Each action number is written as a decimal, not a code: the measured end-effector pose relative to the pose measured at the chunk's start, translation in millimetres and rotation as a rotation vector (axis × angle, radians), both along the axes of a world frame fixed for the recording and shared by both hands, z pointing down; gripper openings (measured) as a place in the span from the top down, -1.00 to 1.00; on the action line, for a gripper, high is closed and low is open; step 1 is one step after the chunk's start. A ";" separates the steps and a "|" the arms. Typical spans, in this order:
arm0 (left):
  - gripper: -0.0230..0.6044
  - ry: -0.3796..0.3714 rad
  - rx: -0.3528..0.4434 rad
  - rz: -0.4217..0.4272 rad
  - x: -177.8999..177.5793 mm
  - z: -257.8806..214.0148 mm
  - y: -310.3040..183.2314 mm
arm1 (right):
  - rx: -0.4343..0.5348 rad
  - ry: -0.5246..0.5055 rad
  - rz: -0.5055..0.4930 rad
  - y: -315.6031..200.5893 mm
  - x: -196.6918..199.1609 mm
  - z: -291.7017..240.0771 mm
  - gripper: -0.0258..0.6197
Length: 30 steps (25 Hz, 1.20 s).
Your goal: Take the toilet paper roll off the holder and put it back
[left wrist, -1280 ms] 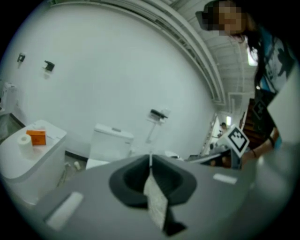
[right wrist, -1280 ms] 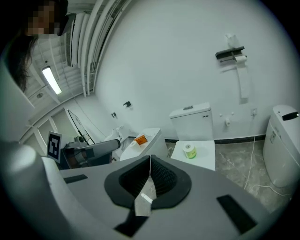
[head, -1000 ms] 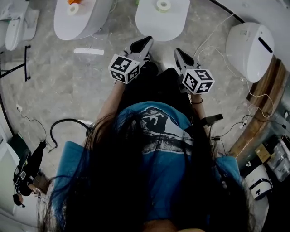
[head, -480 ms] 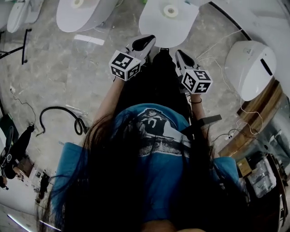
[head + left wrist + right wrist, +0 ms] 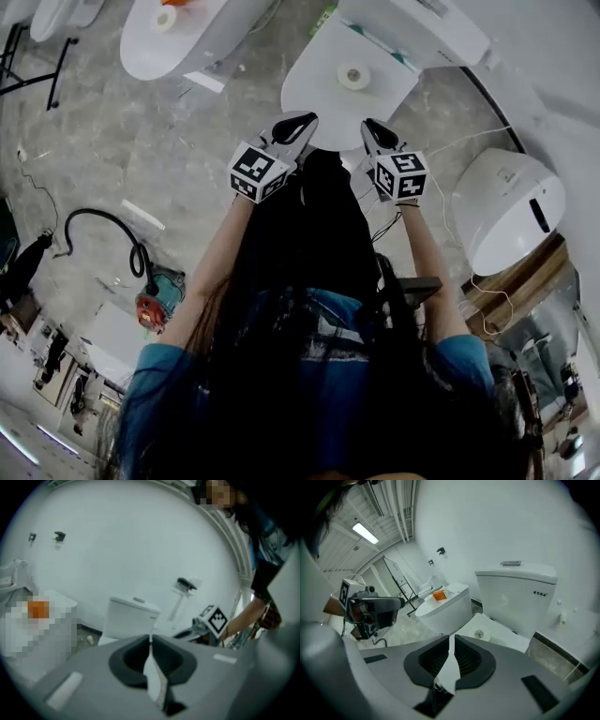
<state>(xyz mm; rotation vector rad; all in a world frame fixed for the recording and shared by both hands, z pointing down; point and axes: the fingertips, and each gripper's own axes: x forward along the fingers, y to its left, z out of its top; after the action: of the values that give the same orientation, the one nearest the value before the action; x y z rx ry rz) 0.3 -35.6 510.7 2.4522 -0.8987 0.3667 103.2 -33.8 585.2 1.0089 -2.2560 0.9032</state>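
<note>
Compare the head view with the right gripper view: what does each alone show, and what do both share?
Head view only: the black coiled hose on the grey floor and the person's blue shirt. Right gripper view only: the bright ceiling strip light, and the right gripper seen with jaws together, empty. Both: the small white toilet paper roll lying on the closed white toilet lid, and the left gripper.

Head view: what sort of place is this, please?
Probably a showroom or test room for bathroom fittings, not a home bathroom: several white toilets stand close together on a grey stone floor, a paper roll lies on the nearest lid, and a black hose lies loose on the floor.
</note>
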 end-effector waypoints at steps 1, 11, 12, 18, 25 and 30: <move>0.91 -0.004 -0.006 -0.008 2.5 8.7 -6.7 | 0.006 0.022 -0.036 -12.1 2.5 13.5 0.86; 0.91 -0.061 -0.086 -0.047 14.8 121.0 -53.3 | 0.065 0.251 -0.307 -96.5 -4.2 144.1 -0.17; 0.91 -0.063 -0.095 -0.047 16.1 129.5 -55.0 | 0.071 0.292 -0.353 -97.7 -7.2 156.5 -0.27; 0.91 -0.082 -0.117 -0.032 19.0 160.2 -66.6 | 0.125 0.494 -0.468 -110.8 -20.2 212.6 -0.46; 0.91 -0.095 -0.114 -0.010 11.6 161.6 -68.2 | 0.140 0.517 -0.450 -131.0 -35.0 222.8 -0.46; 0.91 -0.094 -0.135 -0.007 10.7 164.2 -60.7 | 0.150 0.510 -0.416 -131.9 -38.7 223.4 -0.46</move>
<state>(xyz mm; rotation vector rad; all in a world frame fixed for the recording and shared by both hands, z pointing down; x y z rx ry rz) 11.0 -96.3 674.9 2.3240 -0.8906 0.5271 64.6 -165.6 808.5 0.6871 -1.9944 0.2625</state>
